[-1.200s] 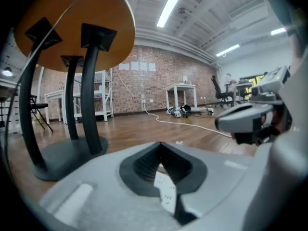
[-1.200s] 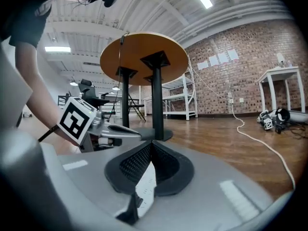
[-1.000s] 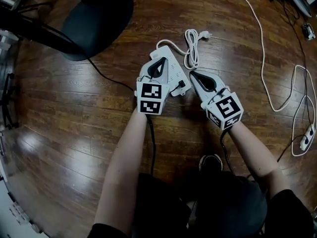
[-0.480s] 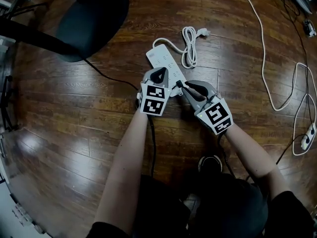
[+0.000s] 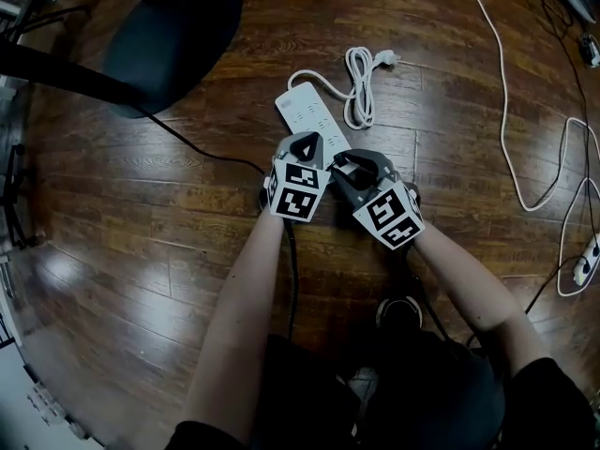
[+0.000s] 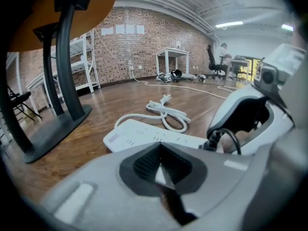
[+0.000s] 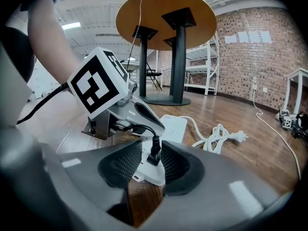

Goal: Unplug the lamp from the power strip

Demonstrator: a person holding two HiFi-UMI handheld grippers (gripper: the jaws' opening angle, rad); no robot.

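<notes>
A white power strip (image 5: 302, 109) lies on the wooden floor, with its white cord coiled (image 5: 359, 87) beyond it. At its near end a black plug (image 7: 154, 150) stands in a socket. My right gripper (image 7: 147, 160) has a pad on each side of this plug and its jaws are opening. The left pad stands clear of the plug. My left gripper (image 5: 302, 145) is shut, its tips resting on the strip (image 6: 144, 134) just left of the plug (image 6: 214, 141). In the head view the right gripper (image 5: 349, 164) sits close beside the left one.
A round black table base (image 5: 173, 36) stands at the back left, and a thin black cord (image 5: 192, 143) runs from it toward the strip. A long white cable (image 5: 506, 111) and another strip (image 5: 586, 261) lie at the right. A shoe (image 5: 401, 307) is below my arms.
My right gripper has swung left from beside the strip to its near end, and its jaws have gone from shut to spread around the black plug. The left gripper has stayed on the strip.
</notes>
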